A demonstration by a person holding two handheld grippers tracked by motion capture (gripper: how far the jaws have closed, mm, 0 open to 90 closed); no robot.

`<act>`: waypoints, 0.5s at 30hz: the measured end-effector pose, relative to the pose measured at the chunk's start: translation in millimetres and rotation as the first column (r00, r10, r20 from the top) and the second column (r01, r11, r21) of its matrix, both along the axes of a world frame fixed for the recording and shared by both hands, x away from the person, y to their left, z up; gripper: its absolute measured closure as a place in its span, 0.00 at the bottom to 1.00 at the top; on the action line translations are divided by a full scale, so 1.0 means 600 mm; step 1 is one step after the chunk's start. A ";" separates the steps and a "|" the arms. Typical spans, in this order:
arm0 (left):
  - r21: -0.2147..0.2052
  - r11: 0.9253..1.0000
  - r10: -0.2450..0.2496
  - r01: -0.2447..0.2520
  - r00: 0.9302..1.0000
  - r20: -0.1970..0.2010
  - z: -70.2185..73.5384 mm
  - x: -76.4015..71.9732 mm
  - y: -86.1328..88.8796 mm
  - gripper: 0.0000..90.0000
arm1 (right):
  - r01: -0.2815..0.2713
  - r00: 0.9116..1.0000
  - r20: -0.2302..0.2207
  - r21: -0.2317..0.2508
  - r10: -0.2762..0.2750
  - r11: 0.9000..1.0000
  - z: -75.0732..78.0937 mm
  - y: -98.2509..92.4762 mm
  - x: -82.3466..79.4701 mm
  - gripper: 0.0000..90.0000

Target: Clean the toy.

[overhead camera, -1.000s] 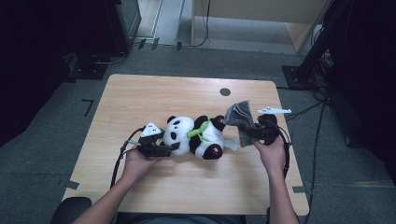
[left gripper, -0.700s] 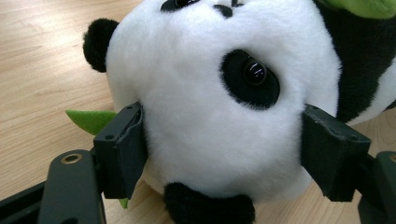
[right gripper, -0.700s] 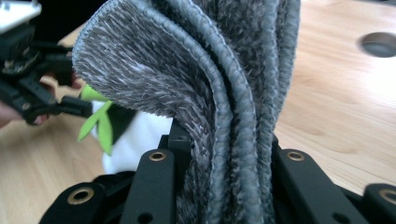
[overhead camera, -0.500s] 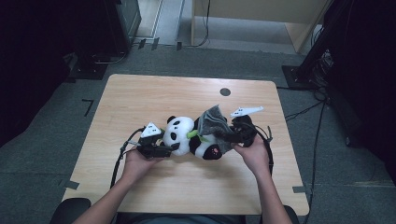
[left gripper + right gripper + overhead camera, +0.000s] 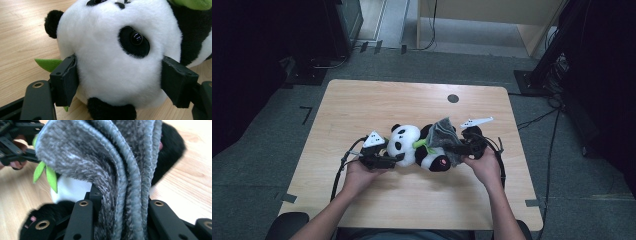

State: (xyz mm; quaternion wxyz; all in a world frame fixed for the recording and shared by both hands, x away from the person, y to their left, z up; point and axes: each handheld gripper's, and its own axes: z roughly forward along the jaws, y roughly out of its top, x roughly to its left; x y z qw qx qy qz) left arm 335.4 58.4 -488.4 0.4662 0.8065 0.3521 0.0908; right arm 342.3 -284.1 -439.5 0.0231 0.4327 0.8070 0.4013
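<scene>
A black and white plush panda [image 5: 414,146] lies on its side in the middle of the wooden table [image 5: 362,105], with green leaves at its chest. My left gripper [image 5: 394,157] is shut on the panda's white head [image 5: 112,57]; both pads press into the fur from either side. On the right, my right gripper [image 5: 455,148] is shut on a folded grey cloth [image 5: 446,137], which stands up over the panda's black body. In the right gripper view the grey cloth [image 5: 120,170] bunches thickly between the jaws, with the panda's black paw [image 5: 40,220] beneath it.
A small dark round hole [image 5: 453,98] sits near the table's far edge. Cables trail from both grippers over the table's sides. Dark equipment stands on the floor at the far left [image 5: 337,25] and right [image 5: 562,45].
My right gripper has carried the grey cloth leftward and slightly down, from beside the panda to over its body. The left gripper and the panda's head have stayed put.
</scene>
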 end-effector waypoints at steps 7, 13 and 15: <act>-0.008 1.000 0.003 -0.003 1.000 -0.006 0.000 0.001 0.000 0.26 | 0.016 0.999 -0.040 0.030 -0.015 0.999 -0.020 -0.023 0.007 0.77; -0.017 1.000 0.007 -0.007 1.000 -0.009 0.000 0.002 0.000 0.26 | 0.027 0.998 -0.060 0.043 -0.025 0.999 -0.031 -0.036 0.011 0.77; -0.017 1.000 0.008 -0.008 1.000 -0.011 0.000 0.002 0.000 0.26 | 0.033 0.997 -0.069 0.040 -0.030 0.999 -0.035 -0.040 0.013 0.77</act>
